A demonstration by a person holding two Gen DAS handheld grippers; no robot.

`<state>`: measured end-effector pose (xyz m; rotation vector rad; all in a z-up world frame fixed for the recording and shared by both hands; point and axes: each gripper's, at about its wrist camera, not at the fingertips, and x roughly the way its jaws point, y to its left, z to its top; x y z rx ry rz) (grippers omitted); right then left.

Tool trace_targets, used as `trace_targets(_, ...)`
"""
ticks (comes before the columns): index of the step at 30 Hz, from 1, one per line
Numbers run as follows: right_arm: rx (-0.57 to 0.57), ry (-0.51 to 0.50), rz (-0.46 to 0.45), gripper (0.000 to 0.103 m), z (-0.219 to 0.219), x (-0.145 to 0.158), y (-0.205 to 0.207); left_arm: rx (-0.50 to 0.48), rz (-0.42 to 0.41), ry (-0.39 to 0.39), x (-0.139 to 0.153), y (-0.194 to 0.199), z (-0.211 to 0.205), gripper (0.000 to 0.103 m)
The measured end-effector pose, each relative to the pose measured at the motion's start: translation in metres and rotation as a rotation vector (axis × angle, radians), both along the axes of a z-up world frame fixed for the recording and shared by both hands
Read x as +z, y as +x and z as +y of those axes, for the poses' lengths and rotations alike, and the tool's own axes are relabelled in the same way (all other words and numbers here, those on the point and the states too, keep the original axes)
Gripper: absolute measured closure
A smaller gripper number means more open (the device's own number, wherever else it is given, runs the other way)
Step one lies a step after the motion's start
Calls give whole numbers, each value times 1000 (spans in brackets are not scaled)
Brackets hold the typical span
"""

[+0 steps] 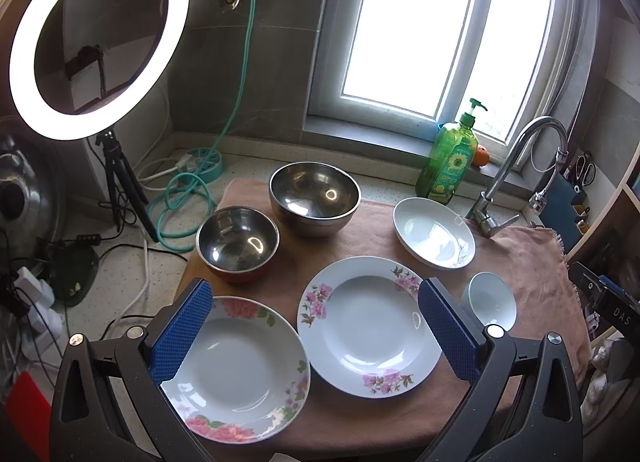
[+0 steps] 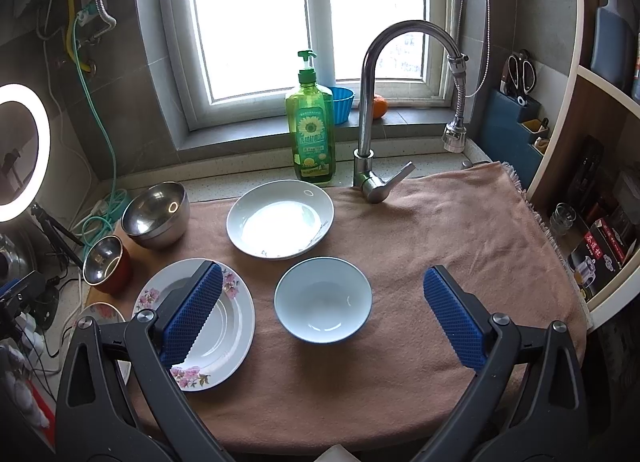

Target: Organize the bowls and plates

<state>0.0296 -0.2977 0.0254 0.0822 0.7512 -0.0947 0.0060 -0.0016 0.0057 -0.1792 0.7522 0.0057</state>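
Left wrist view: left gripper [image 1: 316, 326] wide open, empty, above three plates [image 1: 372, 326] and two steel bowls [image 1: 314, 198] on a pink towel [image 1: 532, 262]. Right wrist view: right gripper [image 2: 322, 314] wide open, empty; one white bowl [image 2: 323, 299] between its fingers; window [image 2: 312, 18] beyond.

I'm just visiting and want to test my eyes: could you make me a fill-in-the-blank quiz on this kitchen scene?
1. The dishes rest on a ___ towel.
2. The soap bottle is ___ in colour.
3. The number of metal bowls is ___.
4. Both grippers, left and right, have their jaws ___.

Answers: pink; green; two; open
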Motion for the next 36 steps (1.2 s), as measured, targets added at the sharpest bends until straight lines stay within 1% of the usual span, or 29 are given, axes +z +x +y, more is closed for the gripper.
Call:
trace_targets(28, 0, 1, 6, 1, 0, -2, 1, -3, 9, -3, -1, 4, -4, 1)
trace_targets(36, -1, -2, 21, 1, 1, -10, 7, -8, 21, -10, -4, 12, -5, 1)
